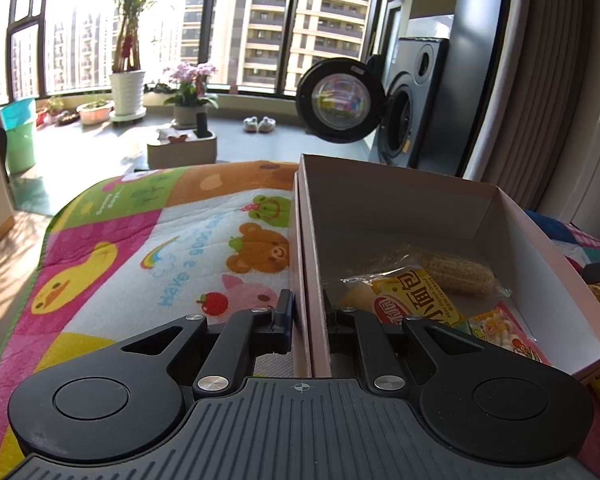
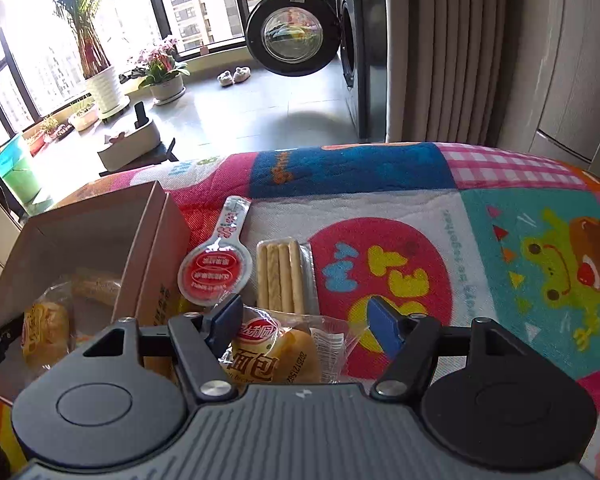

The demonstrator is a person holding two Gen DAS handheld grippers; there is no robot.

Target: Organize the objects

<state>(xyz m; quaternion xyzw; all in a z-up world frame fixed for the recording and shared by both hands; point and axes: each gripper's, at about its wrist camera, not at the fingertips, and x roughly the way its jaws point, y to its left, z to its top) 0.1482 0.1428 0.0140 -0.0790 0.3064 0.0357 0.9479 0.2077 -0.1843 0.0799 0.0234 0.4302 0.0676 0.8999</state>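
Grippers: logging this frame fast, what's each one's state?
Left gripper: shut on the box wall.
Right gripper: open, over the bread packet.

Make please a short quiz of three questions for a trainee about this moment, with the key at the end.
1. True or false: the left tongs are clamped on the side wall of the cardboard box.
2. Which snack lies between the open right tongs? A) the biscuit sticks B) the wrapped bread C) the round red-lidded cup
3. Fill in: the washing machine door is ____.

Key: 1 true; 2 B; 3 open.
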